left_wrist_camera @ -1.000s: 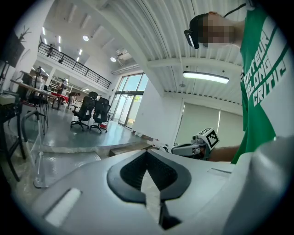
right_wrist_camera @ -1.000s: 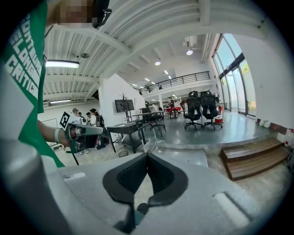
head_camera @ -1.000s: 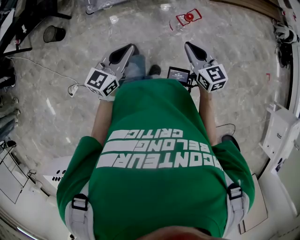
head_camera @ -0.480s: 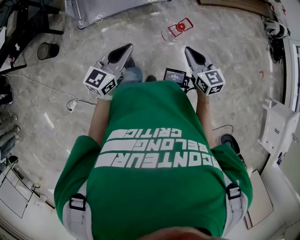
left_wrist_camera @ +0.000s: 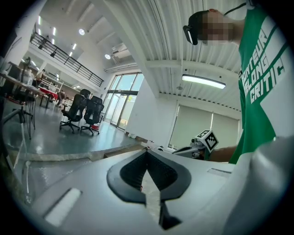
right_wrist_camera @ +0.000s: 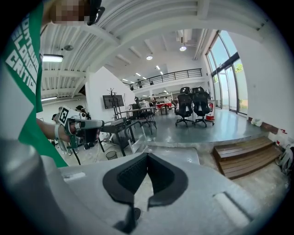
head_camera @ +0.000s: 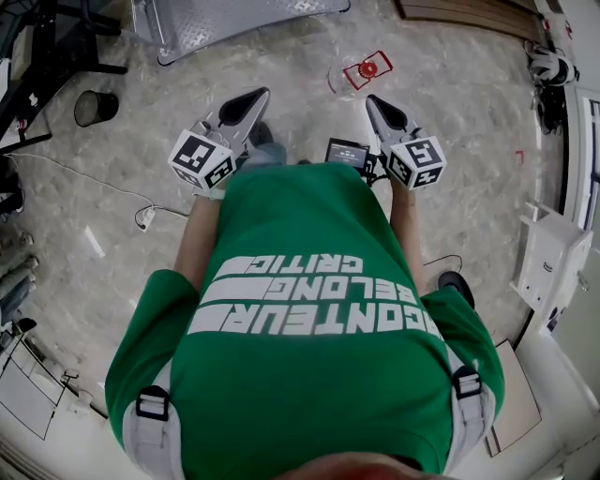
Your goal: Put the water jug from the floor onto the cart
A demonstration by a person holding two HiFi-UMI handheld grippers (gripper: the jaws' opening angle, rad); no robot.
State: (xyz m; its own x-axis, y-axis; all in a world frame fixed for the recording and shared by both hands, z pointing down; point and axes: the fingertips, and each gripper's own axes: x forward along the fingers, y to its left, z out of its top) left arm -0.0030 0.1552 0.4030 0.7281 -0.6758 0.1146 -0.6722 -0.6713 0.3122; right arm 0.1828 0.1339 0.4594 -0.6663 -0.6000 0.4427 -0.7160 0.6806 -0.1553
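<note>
The water jug (head_camera: 362,71), clear with a red cap and handle, lies on the marble floor ahead of me, just beyond my right gripper (head_camera: 371,99). The cart's metal diamond-plate deck (head_camera: 225,19) sits low at the top left, beyond my left gripper (head_camera: 257,94). Both grippers are held out in front of the green shirt, above the floor, jaws together and holding nothing. In the left gripper view the jaw tips (left_wrist_camera: 147,150) meet. The right gripper view shows its tips (right_wrist_camera: 147,155) meeting too, with the cart deck (right_wrist_camera: 177,153) past them. The jug is hidden in both gripper views.
A black bin (head_camera: 91,106) stands at the left, with a cable and power strip (head_camera: 145,217) nearer me. Wooden steps (head_camera: 469,9) lie at the top right. White equipment (head_camera: 548,258) lines the right side. A small screen (head_camera: 347,150) sits by the right gripper.
The jug and the cart deck have slid down the head view toward me as I walk forward. Both grippers keep their pose in front of the body, jaws unchanged.
</note>
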